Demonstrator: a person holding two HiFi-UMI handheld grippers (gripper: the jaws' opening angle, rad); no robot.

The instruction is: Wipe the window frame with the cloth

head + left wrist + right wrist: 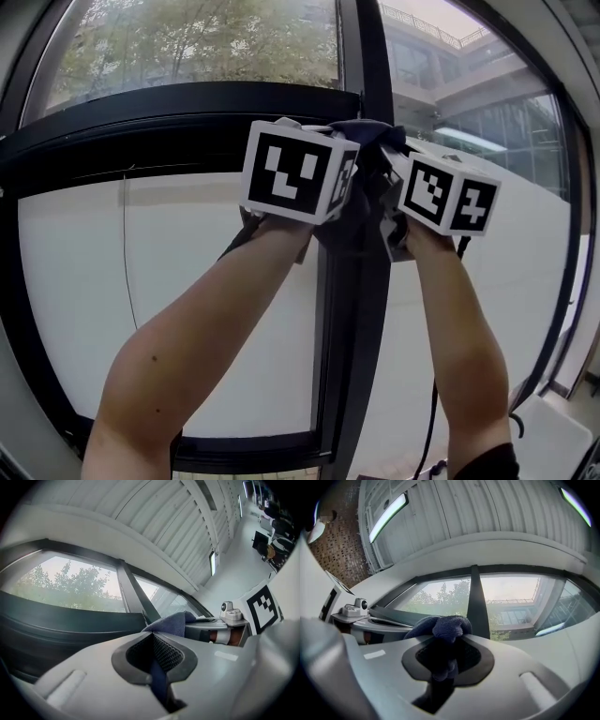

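A dark blue cloth [367, 141] is bunched against the black vertical bar of the window frame [361, 309], between both grippers. The left gripper [155, 660] is shut on a thin fold of the cloth [169, 623]. Its marker cube [298, 171] sits just left of the bar. The right gripper [446, 657] is shut on a thick wad of the cloth [446, 629], and its marker cube [448, 194] sits just right of the bar. In the head view the cubes and the cloth hide both sets of jaws.
A black horizontal bar [178, 117] meets the vertical one just above the grippers. White panes [84, 300] lie on both sides below it, with trees and a building outside. Bare forearms [216, 319] reach up from below. A lit ceiling strip [386, 515] runs overhead.
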